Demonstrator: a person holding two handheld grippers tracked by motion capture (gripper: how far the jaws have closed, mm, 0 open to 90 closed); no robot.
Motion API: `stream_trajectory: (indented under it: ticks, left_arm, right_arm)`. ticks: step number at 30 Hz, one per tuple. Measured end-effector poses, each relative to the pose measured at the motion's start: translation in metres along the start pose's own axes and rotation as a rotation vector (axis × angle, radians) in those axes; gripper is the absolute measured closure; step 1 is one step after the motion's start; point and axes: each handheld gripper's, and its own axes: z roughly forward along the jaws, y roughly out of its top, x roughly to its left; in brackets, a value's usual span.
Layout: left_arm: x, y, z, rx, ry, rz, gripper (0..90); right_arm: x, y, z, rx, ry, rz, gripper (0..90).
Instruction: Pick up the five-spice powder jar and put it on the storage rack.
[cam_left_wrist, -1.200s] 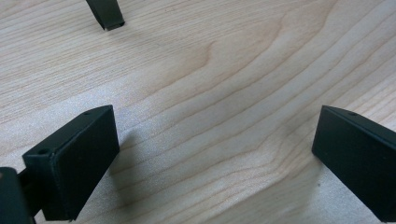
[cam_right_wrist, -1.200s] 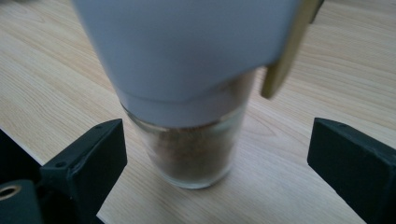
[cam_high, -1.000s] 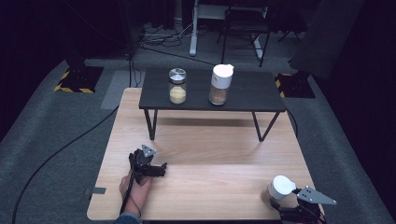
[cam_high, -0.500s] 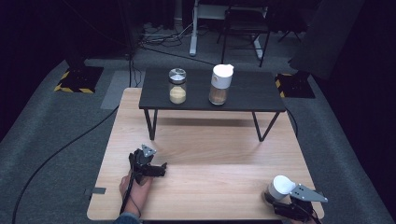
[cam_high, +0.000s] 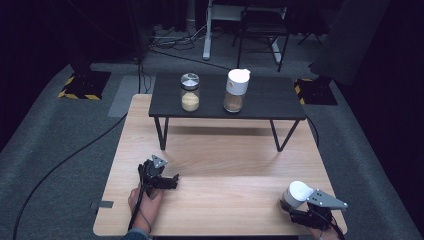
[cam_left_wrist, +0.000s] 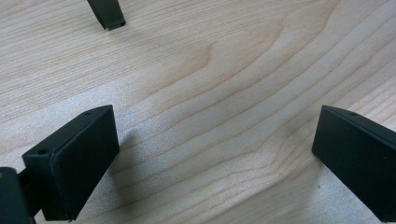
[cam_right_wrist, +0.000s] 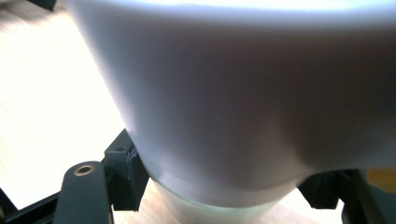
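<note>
The right gripper (cam_high: 295, 207) has shifted left, now clamped on the white-capped jar (cam_high: 296, 194)

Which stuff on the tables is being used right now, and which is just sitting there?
In use:
- white-capped jar, gripped in the right tongs
- right tongs

Just sitting there:
- silver-lidded jar on the small black table
- tall white-capped jar on that same table
- left tongs, open, nothing between them, on the wooden table
</note>
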Motion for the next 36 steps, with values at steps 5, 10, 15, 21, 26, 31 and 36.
stream_trajectory:
  ticks: [5, 10, 15, 21, 26, 31, 36]
  left_arm:
    - [0.0, 0.0, 0.0, 0.0, 0.001, -0.002, 0.3]
    - [0.0, 0.0, 0.0, 0.0, 0.002, -0.002, 0.3]
    - [-0.001, 0.0, 0.0, 0.0, 0.004, -0.003, 0.3]
    - [-0.002, 0.0, 0.0, 0.0, 0.006, -0.006, 0.3]
    - [-0.002, 0.0, 0.0, 0.0, 0.008, -0.008, 0.3]
    - [-0.002, 0.0, 0.0, 0.0, 0.009, -0.007, 0.3]
    - [-0.002, 0.0, 0.0, -0.001, 0.01, -0.009, 0.3]
  right_arm:
    - [-0.006, 0.019, 0.0, -0.006, 0.011, -0.025, 30.3]
    - [-0.015, 0.042, -0.002, -0.02, 0.015, -0.028, 30.3]
    - [-0.023, 0.072, -0.005, -0.03, 0.012, -0.034, 30.4]
    - [-0.033, 0.103, -0.005, -0.049, 0.008, -0.032, 30.3]
    - [-0.04, 0.129, -0.001, -0.05, 0.01, -0.028, 30.3]
    - [-0.047, 0.154, 0.003, -0.06, 0.007, -0.021, 30.4]
    - [-0.057, 0.181, 0.008, -0.058, 0.008, -0.012, 30.4]
